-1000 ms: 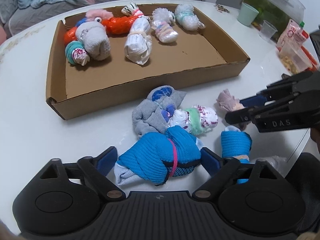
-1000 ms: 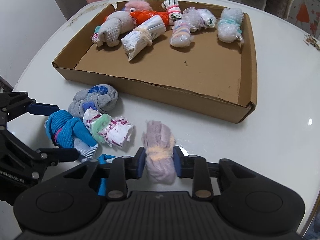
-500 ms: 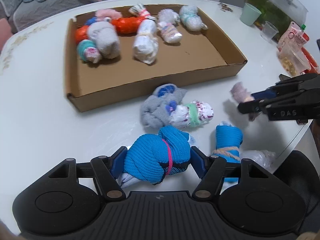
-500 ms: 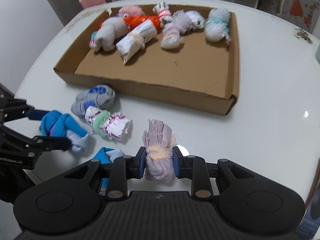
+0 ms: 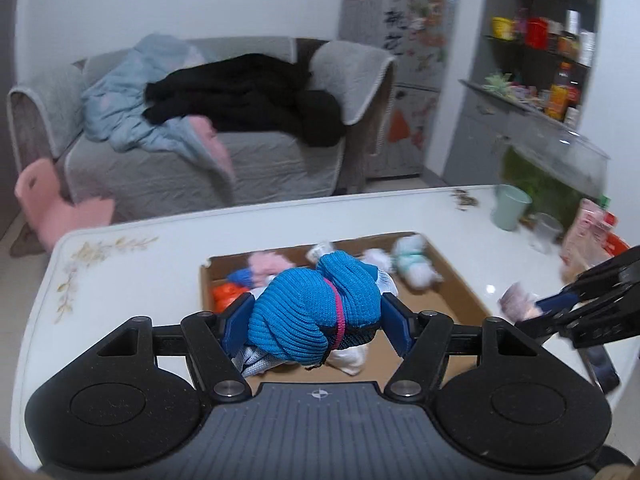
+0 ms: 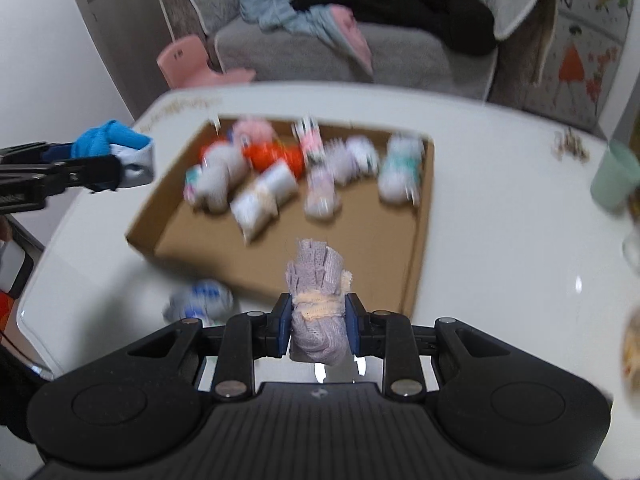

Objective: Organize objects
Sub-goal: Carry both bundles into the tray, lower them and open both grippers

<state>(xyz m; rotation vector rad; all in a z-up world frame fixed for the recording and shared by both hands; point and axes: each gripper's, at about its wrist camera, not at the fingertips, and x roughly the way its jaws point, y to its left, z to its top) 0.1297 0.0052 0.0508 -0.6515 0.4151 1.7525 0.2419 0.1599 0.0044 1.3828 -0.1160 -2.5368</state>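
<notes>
My left gripper is shut on a blue sock bundle with a pink band, held in the air over the near part of the cardboard tray. My right gripper is shut on a lilac sock bundle tied with a peach band, raised above the tray's near wall. Several rolled sock bundles lie along the far side of the tray. In the right wrist view the left gripper with its blue bundle shows at the left edge. A grey-and-blue bundle lies on the table before the tray.
The white table carries a green cup, a clear cup and snack packets at the right. A phone lies near the right edge. A grey sofa with clothes stands behind.
Both grippers have risen from the table with their bundles and tilted up toward the tray. The left gripper's jaws closed onto the blue bundle, and the sofa and room now show.
</notes>
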